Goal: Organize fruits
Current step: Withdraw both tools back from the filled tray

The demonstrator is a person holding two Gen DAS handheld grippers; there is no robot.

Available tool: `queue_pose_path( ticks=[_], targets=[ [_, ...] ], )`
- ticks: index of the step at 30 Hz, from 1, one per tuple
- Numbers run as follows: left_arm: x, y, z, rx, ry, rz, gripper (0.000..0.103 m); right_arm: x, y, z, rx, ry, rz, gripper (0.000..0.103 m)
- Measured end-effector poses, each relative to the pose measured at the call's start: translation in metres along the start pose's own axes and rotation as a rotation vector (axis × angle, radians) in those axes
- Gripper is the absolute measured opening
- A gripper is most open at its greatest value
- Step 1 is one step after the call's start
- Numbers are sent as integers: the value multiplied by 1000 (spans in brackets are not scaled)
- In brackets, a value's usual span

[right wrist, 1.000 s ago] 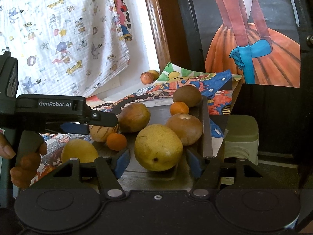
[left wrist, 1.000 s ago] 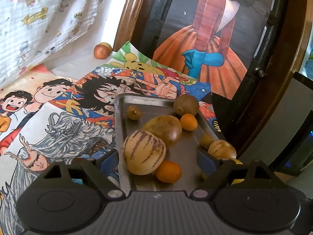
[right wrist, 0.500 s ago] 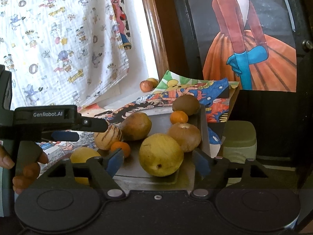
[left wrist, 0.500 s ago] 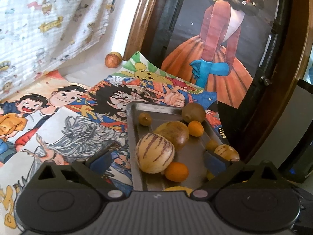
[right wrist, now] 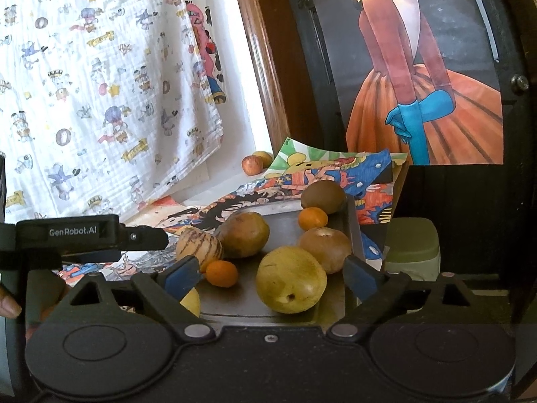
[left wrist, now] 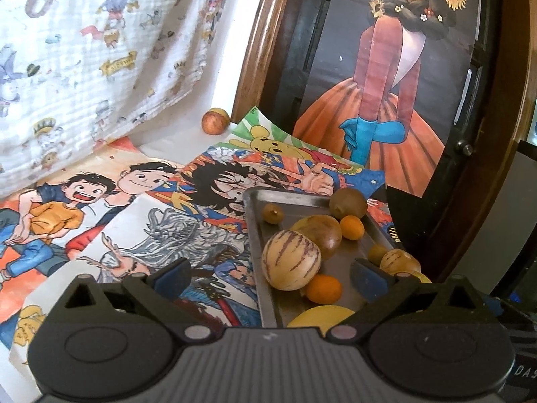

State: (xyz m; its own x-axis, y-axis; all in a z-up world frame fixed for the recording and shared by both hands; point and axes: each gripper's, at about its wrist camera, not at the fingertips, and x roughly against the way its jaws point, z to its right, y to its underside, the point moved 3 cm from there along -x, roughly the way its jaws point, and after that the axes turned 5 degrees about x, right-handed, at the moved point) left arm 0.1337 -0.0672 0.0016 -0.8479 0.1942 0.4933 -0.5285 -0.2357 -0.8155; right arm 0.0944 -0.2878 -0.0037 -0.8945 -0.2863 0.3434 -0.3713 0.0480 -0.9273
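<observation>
Left wrist view first: the left gripper [left wrist: 270, 273] has pulled back and swung left over the last second, so the metal tray [left wrist: 258, 235] that sat centred between its blue pads now lies off to the right. Jaws wide apart, nothing in them. That reads to me as a retreat rather than a pick: no fruit has left the tray. On it sit the striped melon [left wrist: 290, 259], touching a brown fruit [left wrist: 321, 233] behind it, with an orange kumquat [left wrist: 323, 289] just in front and another orange one [left wrist: 351, 228] further back. A kiwi [left wrist: 347, 203] sits at the far rim, a small olive-green fruit [left wrist: 272, 213] near the far left corner. Away by the curtain, a reddish fruit [left wrist: 214, 121] rests well apart from the rest.

Over to the right wrist view: the right gripper [right wrist: 270, 272] has also backed off; the yellow pear-like fruit [right wrist: 291, 279] that filled the gap a second ago now looks smaller. Jaws spread wide, empty, the fruit lying between and beyond the pads, untouched. A tan round fruit [right wrist: 325, 249] touches it behind. The person's hand [right wrist: 10, 304] holds the left tool at the left edge. My read: sorting has barely begun.
</observation>
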Motion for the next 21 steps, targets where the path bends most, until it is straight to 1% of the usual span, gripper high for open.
queue_pose_path(
  ticks=[6,8,17,21],
  targets=[
    [9,3,-4,0,-15,21,102,6,-3,-1,-6,10,19,99],
    [12,3,-5,0,-18,26,102,8,-4,-2,-10,16,25,102],
    [27,7,-14,10,-51,64,102,17,-5,-6,-16,35,49,102],
    [35,9,-18,-2,-72,85,102,20,-5,-8,-19,42,54,102]
  ],
)
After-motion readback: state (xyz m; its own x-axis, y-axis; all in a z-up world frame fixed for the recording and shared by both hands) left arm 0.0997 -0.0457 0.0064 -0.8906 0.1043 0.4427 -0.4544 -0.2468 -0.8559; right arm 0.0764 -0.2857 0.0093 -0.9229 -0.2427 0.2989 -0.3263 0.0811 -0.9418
